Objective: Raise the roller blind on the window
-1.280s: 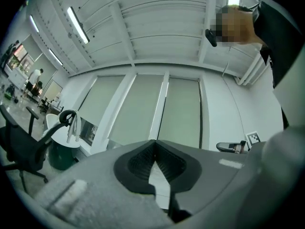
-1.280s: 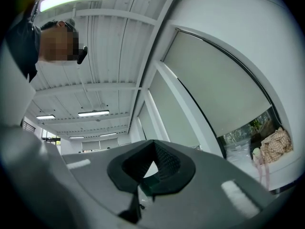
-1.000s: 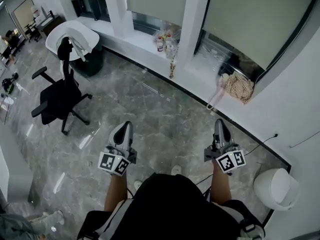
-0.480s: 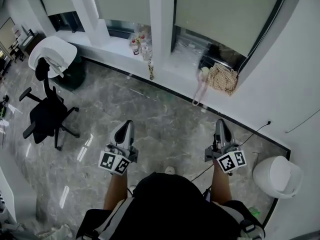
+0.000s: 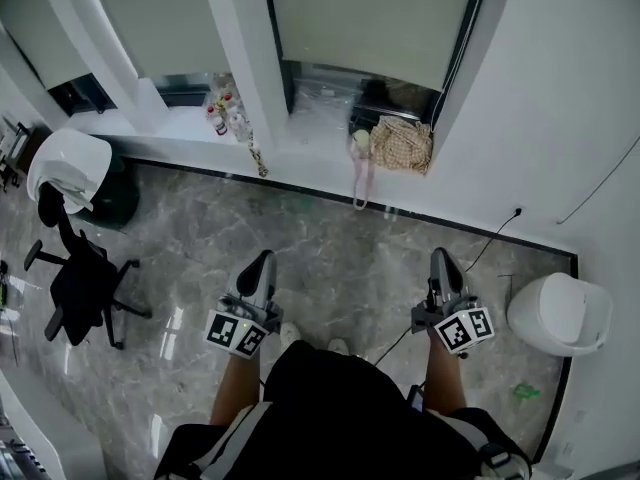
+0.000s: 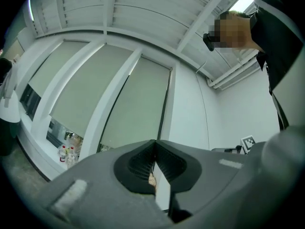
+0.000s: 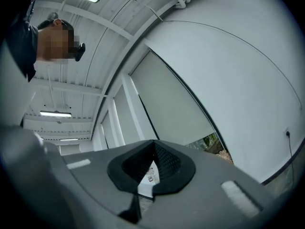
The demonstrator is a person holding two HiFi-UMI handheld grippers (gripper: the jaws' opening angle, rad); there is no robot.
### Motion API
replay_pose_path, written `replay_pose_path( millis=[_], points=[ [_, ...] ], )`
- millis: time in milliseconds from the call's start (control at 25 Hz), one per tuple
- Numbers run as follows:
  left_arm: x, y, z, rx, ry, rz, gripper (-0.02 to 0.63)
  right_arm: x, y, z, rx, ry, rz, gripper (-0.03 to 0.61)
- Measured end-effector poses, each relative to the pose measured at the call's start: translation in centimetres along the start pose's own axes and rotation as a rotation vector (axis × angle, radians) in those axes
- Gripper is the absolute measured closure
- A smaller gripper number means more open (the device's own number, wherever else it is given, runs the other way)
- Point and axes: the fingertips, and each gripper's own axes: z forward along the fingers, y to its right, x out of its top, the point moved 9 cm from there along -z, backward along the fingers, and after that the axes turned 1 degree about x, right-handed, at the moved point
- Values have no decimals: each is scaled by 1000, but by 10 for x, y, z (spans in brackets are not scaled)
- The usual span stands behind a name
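both grippers empty. left gripper (image 5: pixel 261 259) fingers pressed together, nothing between them. right gripper (image 5: pixel 441 257) the same, pads meeting at the tips. both point toward the window wall, held out over the grey marble floor (image 5: pixel 330 253), well apart from it.

roller blind (image 5: pixel 375 13) is straight ahead, pulled most of the way down, with a strip of glass showing between its bottom edge and the white sill (image 5: pixel 320 133). not touching it.

woven bag (image 5: pixel 402 143) sits on the sill at the blind's right end, its strap hanging over the edge. bottles (image 5: pixel 222 118) are further left on the sill; labels too small to read.

the only print i can make out is the black-and-white square markers on my gripper cubes, no text.

white bin (image 5: pixel 560 313) at right by the wall, black office chair (image 5: pixel 80 278) at left.
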Motion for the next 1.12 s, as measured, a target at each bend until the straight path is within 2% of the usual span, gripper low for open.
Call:
replay_pose_path(
  millis=[280, 440, 760, 1120],
  points=[
    [-16, -14, 52, -96, -22, -36, 614, 10, 16, -12, -122, 49, -25, 580],
    [-20, -23, 101, -185, -21, -57, 613, 20, 25, 0, -188, 84, -50, 580],
    [-13, -65, 185, -276, 7, -65, 613, 40, 30, 61, -237, 139, -127, 580],
    [-12, -118, 242, -331, -22, -60, 612, 28, 33, 125, -274, 146, -132, 580]
  ],
)
